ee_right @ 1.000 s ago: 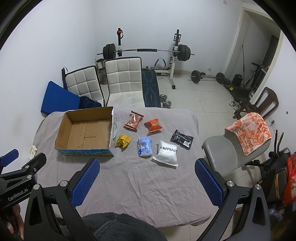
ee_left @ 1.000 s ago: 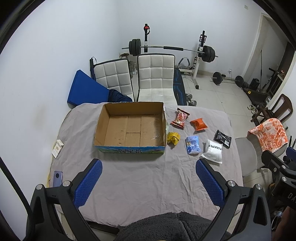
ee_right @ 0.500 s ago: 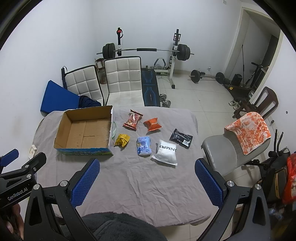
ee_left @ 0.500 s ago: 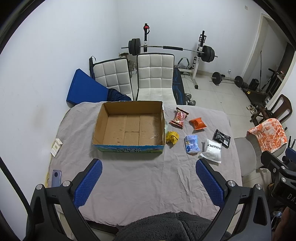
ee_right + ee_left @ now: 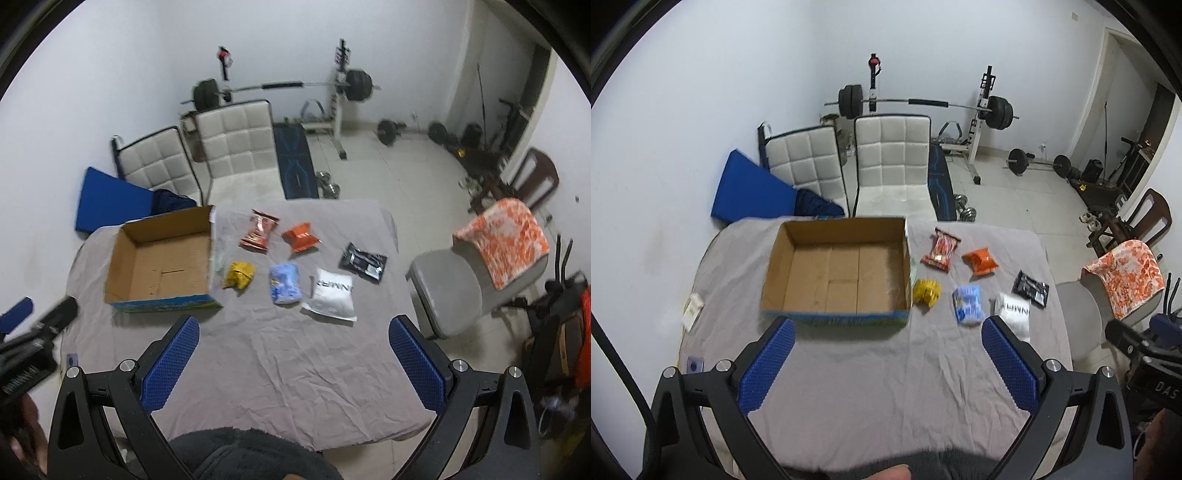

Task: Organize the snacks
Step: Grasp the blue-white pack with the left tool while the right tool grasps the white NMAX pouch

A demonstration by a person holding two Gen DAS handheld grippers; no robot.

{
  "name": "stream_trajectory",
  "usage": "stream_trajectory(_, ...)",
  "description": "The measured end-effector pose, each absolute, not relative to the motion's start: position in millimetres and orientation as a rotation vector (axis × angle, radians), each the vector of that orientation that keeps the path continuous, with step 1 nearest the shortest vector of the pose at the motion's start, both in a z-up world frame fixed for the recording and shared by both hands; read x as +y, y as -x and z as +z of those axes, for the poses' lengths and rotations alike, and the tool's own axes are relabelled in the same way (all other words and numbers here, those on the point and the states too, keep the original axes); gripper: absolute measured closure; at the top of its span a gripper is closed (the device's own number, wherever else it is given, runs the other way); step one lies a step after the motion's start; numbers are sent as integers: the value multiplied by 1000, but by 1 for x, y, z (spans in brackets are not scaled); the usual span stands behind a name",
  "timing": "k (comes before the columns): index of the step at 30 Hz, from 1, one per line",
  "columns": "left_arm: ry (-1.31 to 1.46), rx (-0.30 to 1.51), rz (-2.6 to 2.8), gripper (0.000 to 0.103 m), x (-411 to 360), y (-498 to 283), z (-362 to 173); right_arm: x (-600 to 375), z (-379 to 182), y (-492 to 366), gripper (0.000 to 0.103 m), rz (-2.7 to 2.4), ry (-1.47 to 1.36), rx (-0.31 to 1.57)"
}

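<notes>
An empty open cardboard box [image 5: 836, 271] [image 5: 162, 264] rests on the grey-clothed table [image 5: 886, 387] [image 5: 280, 354]. To its right lie several snack packets: red [image 5: 940, 249] [image 5: 258, 235], orange [image 5: 981, 260] [image 5: 301, 236], yellow [image 5: 926, 291] [image 5: 240, 274], blue [image 5: 967, 304] [image 5: 284, 282], white [image 5: 1014, 314] [image 5: 331, 293] and black [image 5: 1030, 288] [image 5: 364, 262]. My left gripper [image 5: 886, 365] hangs open above the table's near half, holding nothing. My right gripper [image 5: 291, 365] is likewise open and empty, well short of the packets.
Two white padded chairs [image 5: 890, 162] stand behind the table, with a blue mat [image 5: 750, 192] and a barbell rack [image 5: 923, 105] beyond. A grey chair with an orange cloth [image 5: 502, 240] sits at the right. A small white box [image 5: 693, 310] and a phone [image 5: 694, 365] lie at the table's left edge.
Both grippers have moved forward and lower toward the table; the box and packets appear larger. The right view has swung slightly. Nothing was picked up.
</notes>
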State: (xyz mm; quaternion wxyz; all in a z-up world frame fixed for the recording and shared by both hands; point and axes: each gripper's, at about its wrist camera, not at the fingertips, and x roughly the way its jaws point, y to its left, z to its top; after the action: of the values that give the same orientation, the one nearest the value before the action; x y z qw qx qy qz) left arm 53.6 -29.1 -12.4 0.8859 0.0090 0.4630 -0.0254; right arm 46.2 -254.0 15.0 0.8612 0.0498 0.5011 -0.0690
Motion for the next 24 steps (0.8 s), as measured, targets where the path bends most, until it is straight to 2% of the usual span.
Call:
stream_trajectory(5,-23,1050,-66,0,-54,-124,-60,-307,-48,-99,0,-222,-167,1150)
stream_trajectory(11,-7,1250,-149,2,-110,-193,-162,-364,-182,-186,0,-276,-229,1353)
stream_trajectory(13,-16,1329,-166,9,-132,-215,-203,-380,-235,-213,0,-292,-243,1433)
stream_trajectory(15,-38,1381,-167,12,-152,-226,-232,-396,-288,-233,0,-303,-291,1503)
stream_trajectory(21,-57,1513,-151,12,-185,-253,-309,-412,-385,-267,0,-296,-405,1630)
stream_trajectory(24,-56,1562,-168,12,-197,-263,-333,-414,-414,-270,13,-234,-480,1689)
